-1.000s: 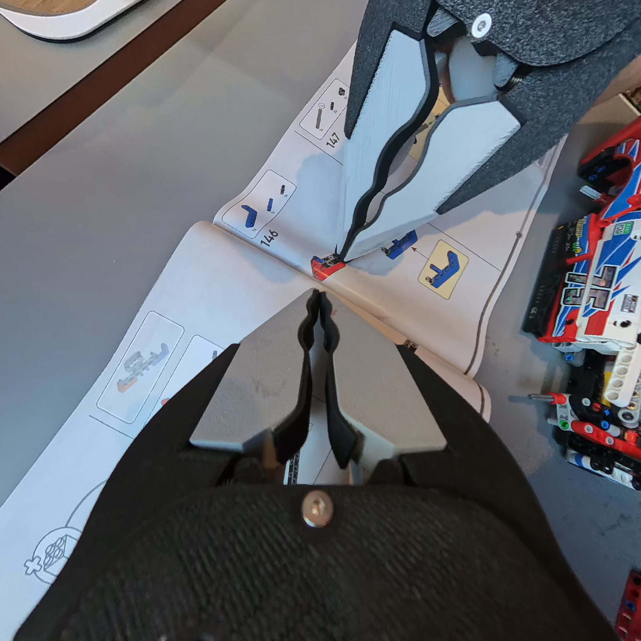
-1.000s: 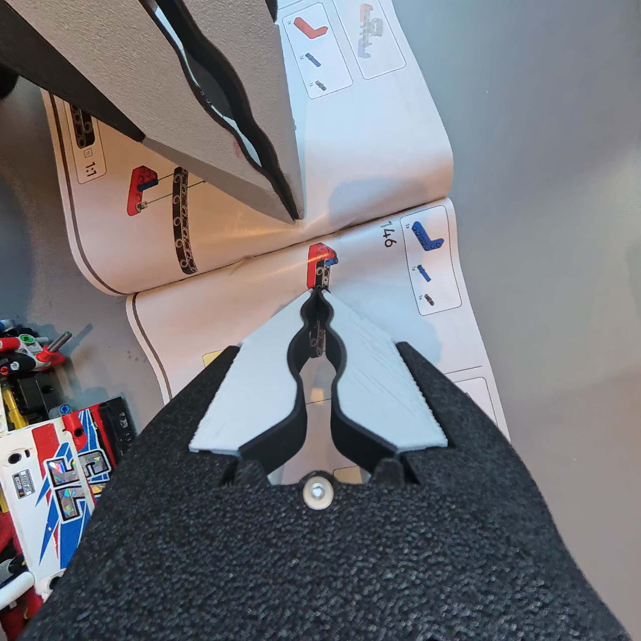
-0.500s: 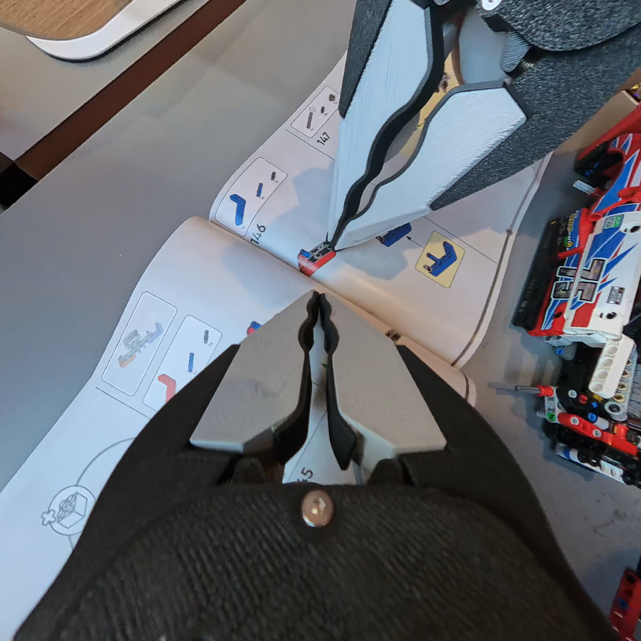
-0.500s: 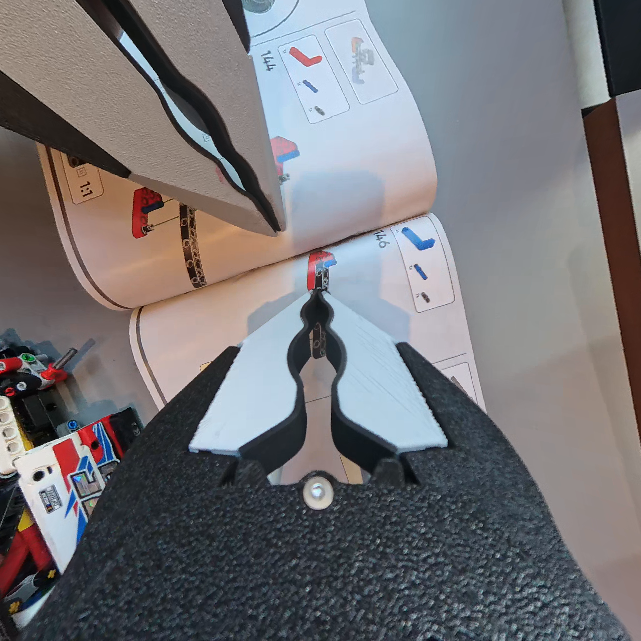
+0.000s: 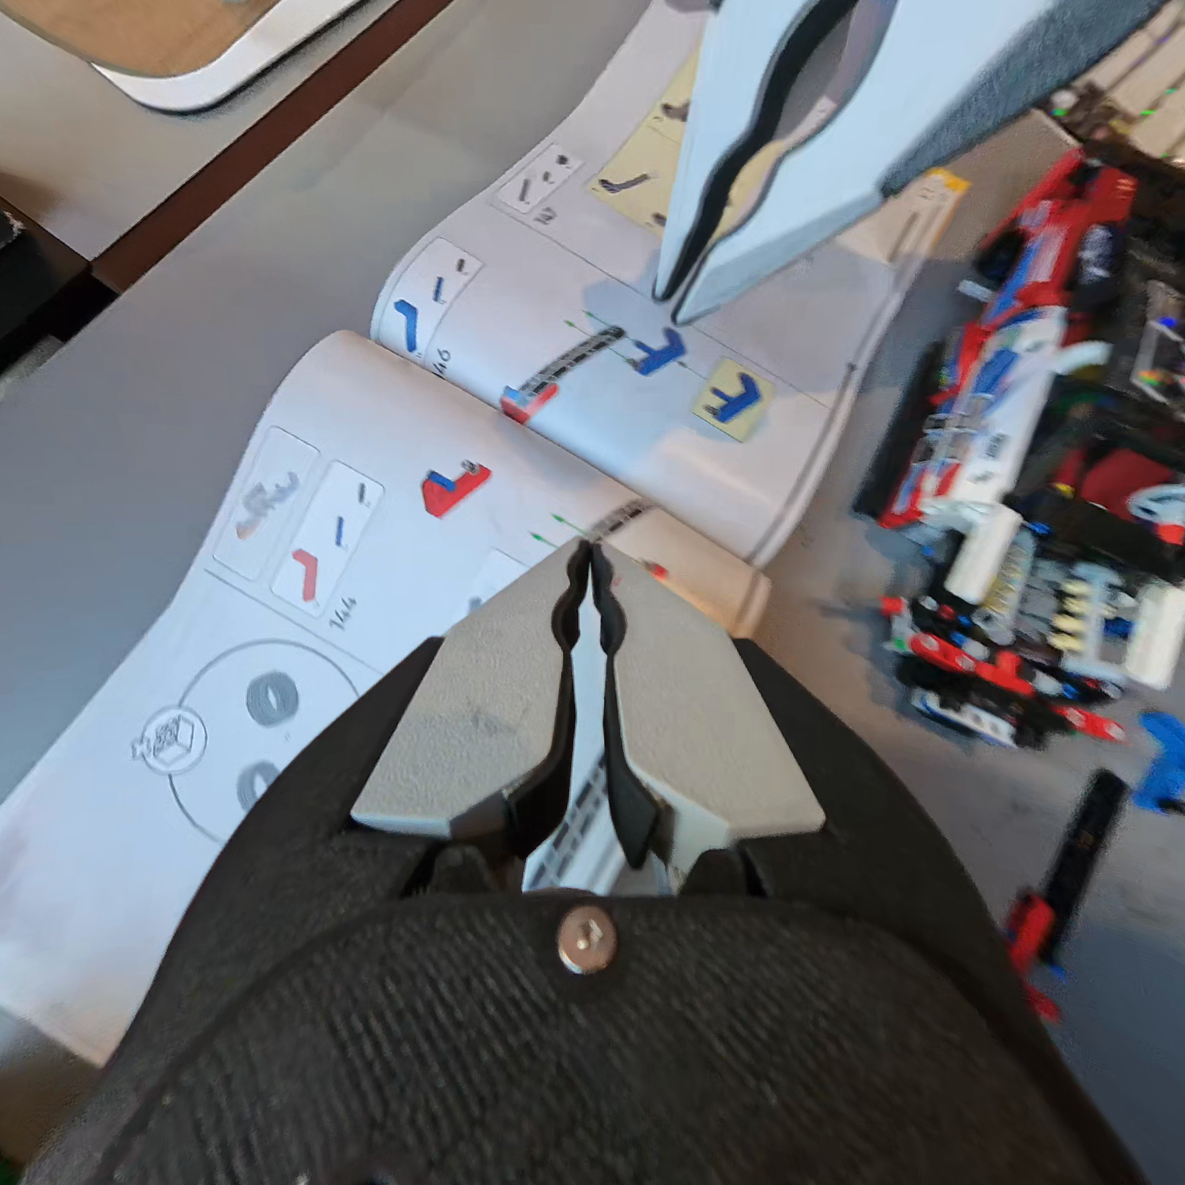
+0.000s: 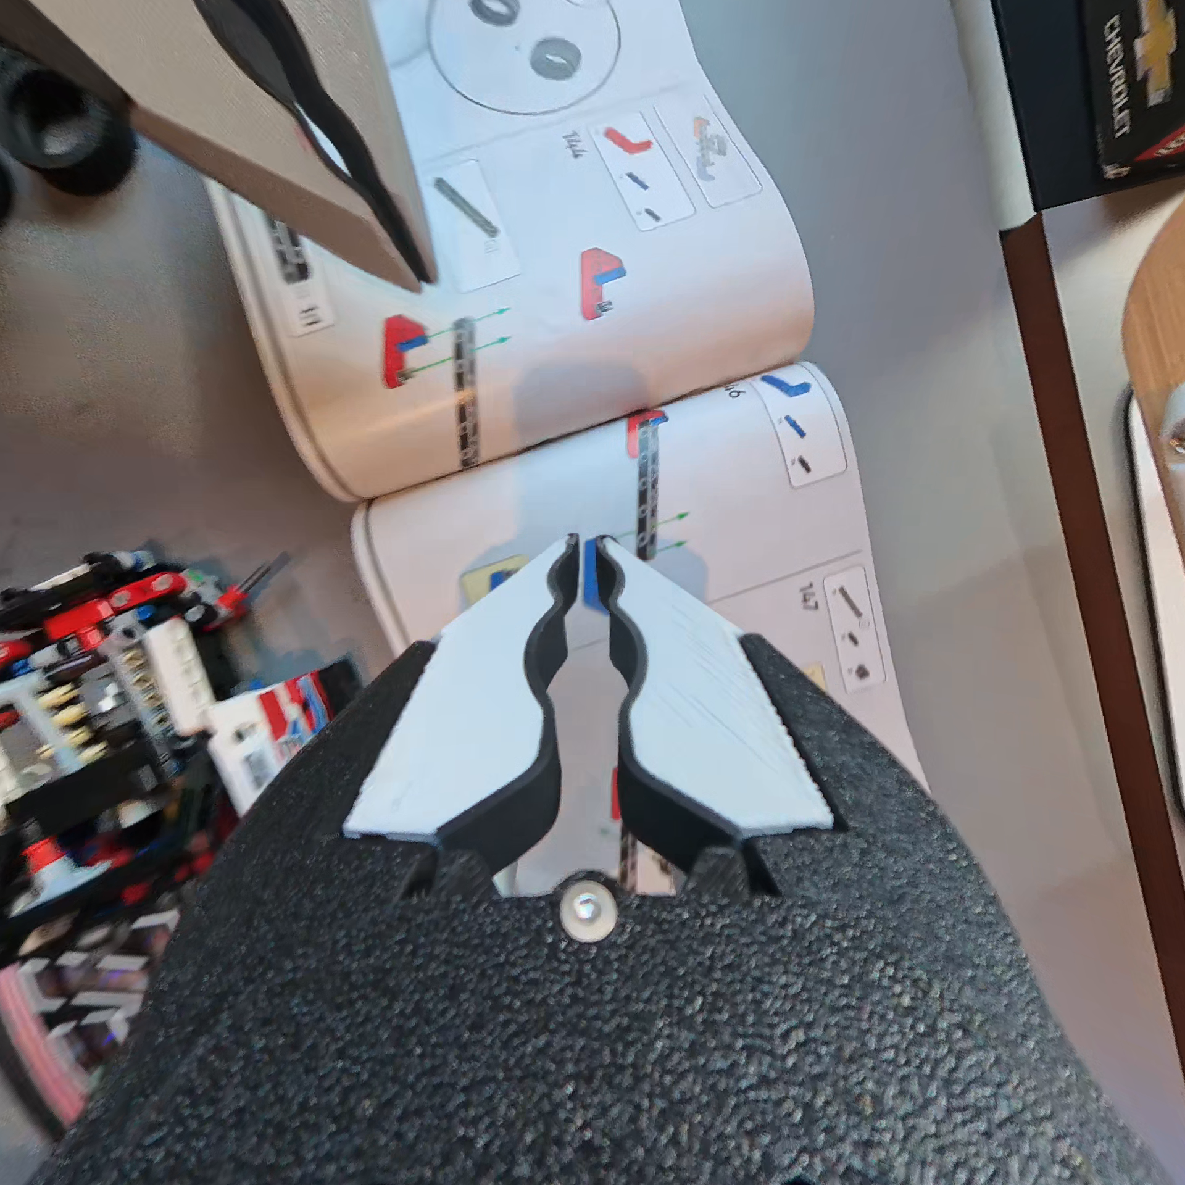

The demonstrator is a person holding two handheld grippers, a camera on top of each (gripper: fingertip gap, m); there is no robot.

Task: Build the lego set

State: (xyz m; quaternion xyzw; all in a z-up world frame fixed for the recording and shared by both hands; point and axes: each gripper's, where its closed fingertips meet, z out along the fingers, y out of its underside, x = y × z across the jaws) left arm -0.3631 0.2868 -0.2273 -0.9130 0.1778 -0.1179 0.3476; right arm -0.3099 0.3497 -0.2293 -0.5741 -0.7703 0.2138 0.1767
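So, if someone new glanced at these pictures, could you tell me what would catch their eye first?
Most likely the open instruction booklet spread on the grey table, with both grippers poised above it. The left gripper and the right gripper point toward each other, jaws nearly closed and holding nothing. Next comes the half-built red, white and blue lego car beside the booklet, with a loose black beam and blue piece near it.
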